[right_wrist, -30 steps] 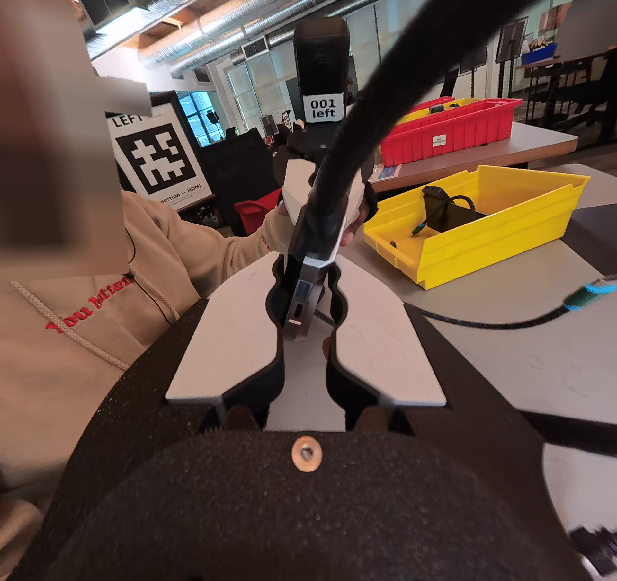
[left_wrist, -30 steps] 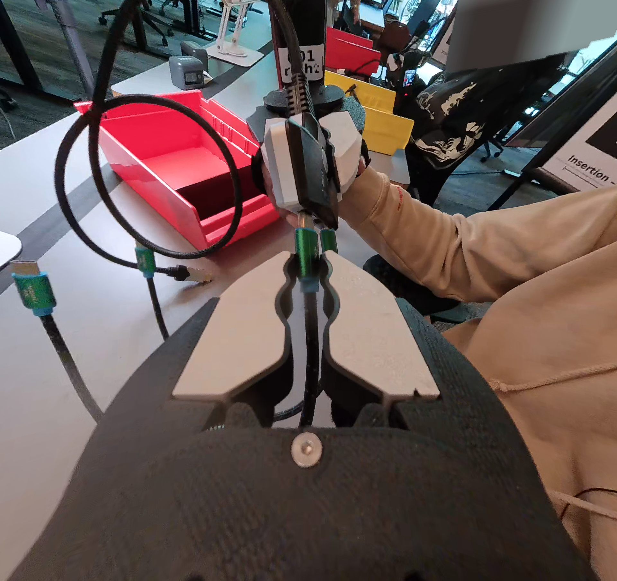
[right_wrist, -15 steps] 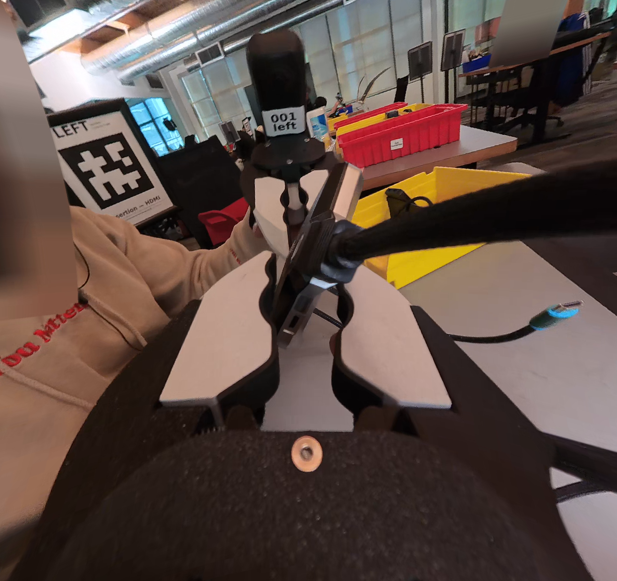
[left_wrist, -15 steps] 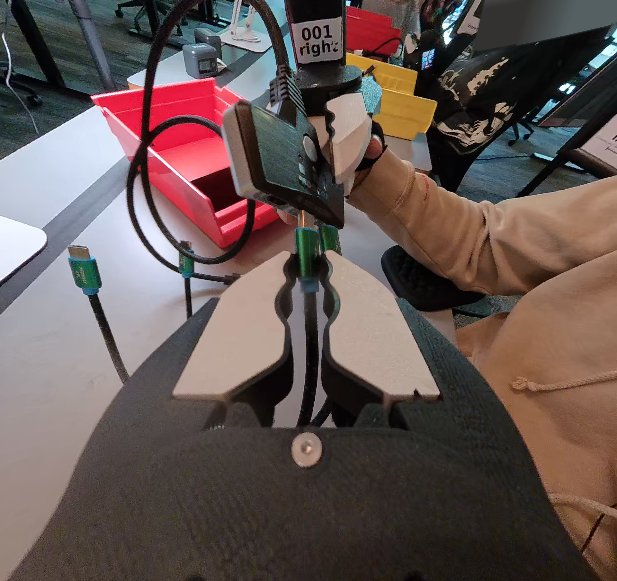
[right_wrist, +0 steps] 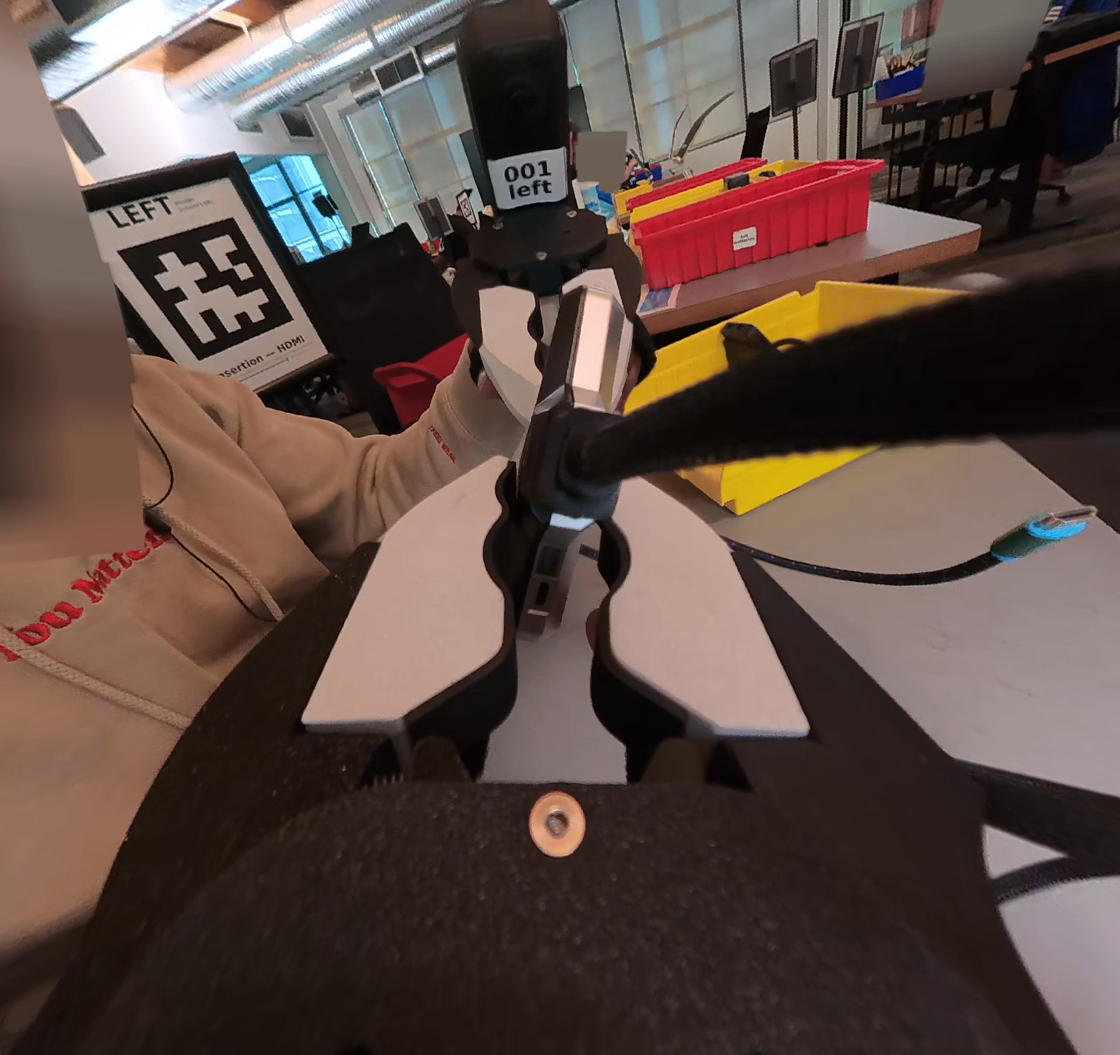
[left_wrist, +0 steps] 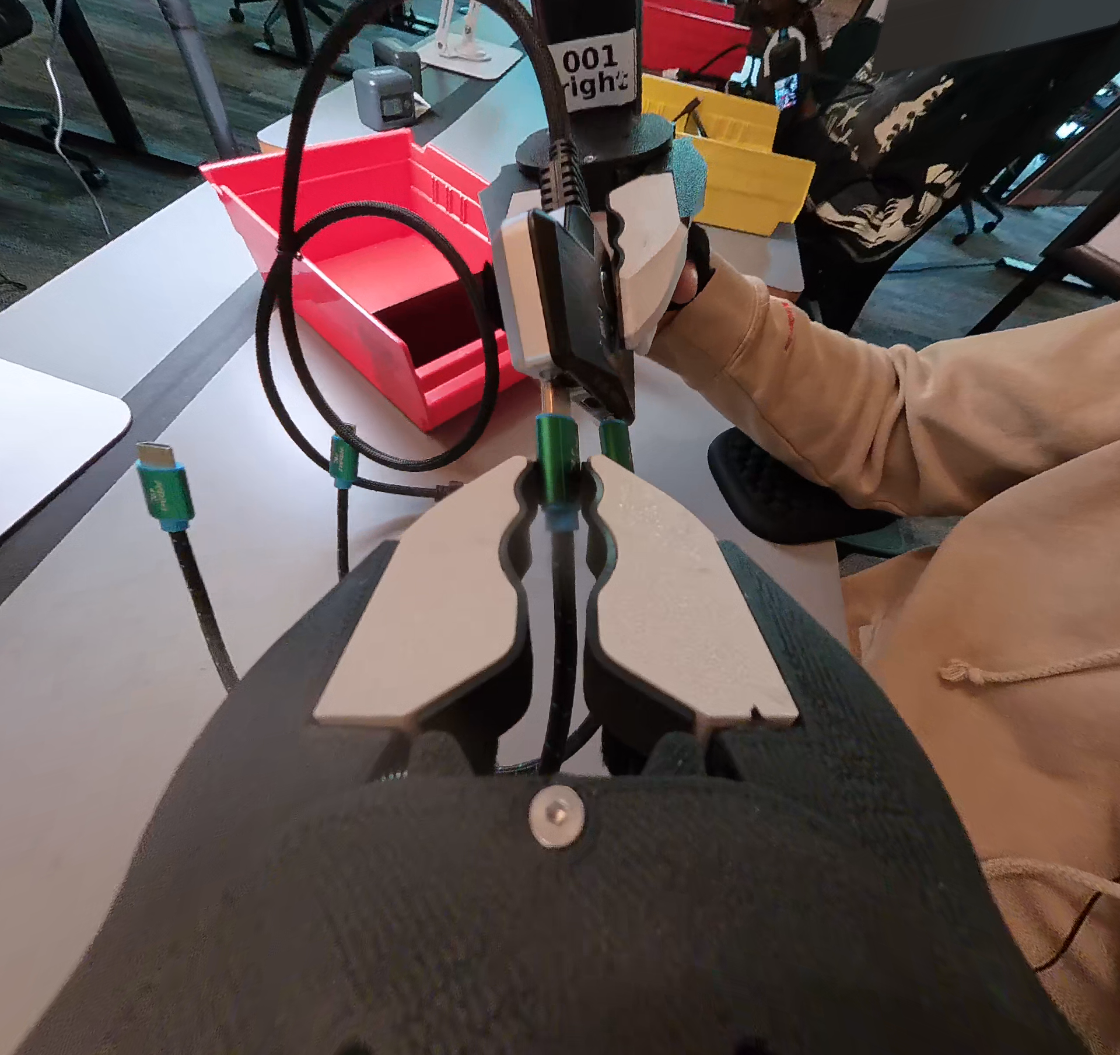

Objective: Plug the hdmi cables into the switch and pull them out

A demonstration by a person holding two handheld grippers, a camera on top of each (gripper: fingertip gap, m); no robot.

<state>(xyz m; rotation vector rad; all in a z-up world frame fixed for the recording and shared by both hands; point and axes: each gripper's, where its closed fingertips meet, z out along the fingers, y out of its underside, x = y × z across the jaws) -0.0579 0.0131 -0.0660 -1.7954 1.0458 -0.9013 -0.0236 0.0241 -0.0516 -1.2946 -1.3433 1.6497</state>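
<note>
We hold two grippers, one per hand. Our left gripper (left_wrist: 558,468) is clamped on one green plug (left_wrist: 554,461), its cable (left_wrist: 560,632) running back between the jaws. The plug's metal tip touches the bottom edge of the switch (left_wrist: 566,299); how deep it sits we cannot tell. A second green plug (left_wrist: 615,441) sits just beside it, under the switch.

Our right gripper (right_wrist: 554,480) is closed on the switch (right_wrist: 591,347), one box, black face and grey sides, held in the air above the table (left_wrist: 182,541). One thick black cable (right_wrist: 848,396) is plugged into its top end and loops over toward the red bin (left_wrist: 376,256).

Two more green plugs lie loose on the table: one far left (left_wrist: 163,496), one nearer the loop (left_wrist: 343,461). So we count four green plugs in the left wrist view.

Bins: one red on our table, one yellow bin (right_wrist: 788,323) on the other side, and more red and yellow ones on a table behind.
</note>
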